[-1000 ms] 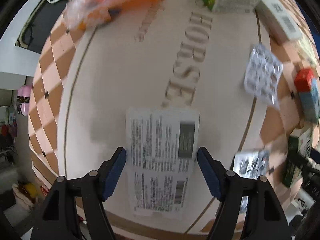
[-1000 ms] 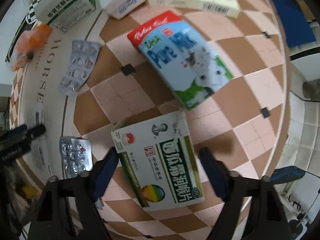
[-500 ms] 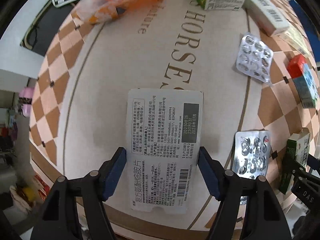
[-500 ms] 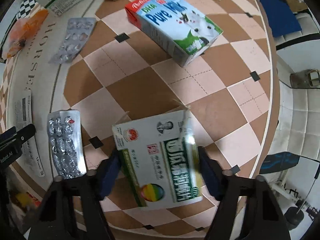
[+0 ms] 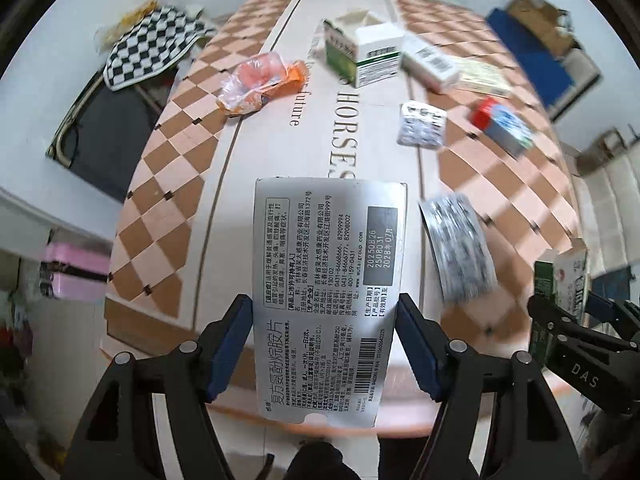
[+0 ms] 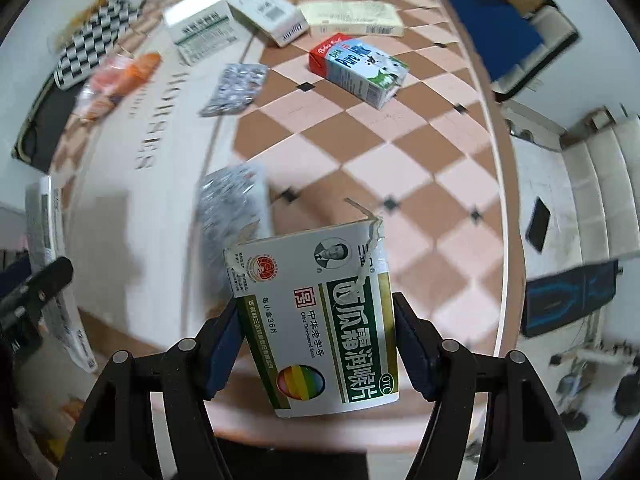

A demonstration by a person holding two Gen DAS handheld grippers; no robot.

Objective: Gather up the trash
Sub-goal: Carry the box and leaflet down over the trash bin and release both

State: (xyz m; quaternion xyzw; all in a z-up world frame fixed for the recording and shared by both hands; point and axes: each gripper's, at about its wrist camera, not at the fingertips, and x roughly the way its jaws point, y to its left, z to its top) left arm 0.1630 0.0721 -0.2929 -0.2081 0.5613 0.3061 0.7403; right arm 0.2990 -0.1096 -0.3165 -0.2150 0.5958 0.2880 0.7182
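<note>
We've got the checkered surface (image 5: 168, 184) still pretty cluttered, and biggest of the leftovers are the green-and-white box (image 5: 362, 56) and the milk carton (image 6: 358, 68), stiff cardboard that we'd guess is light if empty, best taken across the narrow sides. In hand: the left gripper (image 5: 322, 350) is closed about halfway on a flat silver medicine card (image 5: 330, 280), pads on its two long edges, lifted clear of the surface; it's thin and bendy, so an edge pinch like this could bow it. The right gripper (image 6: 316, 346) has its pads clamped on a torn-open lozenge box (image 6: 320, 320), also up off the surface; hollow cardboard, crushes easily, so no need to squeeze harder. Smaller stuff left: two foil blister sheets (image 5: 422, 124), slick and flat, awkward to get under, and a crinkly orange wrapper (image 5: 258, 86), soft, grab anywhere. Nothing blocks either gripper right now
</note>
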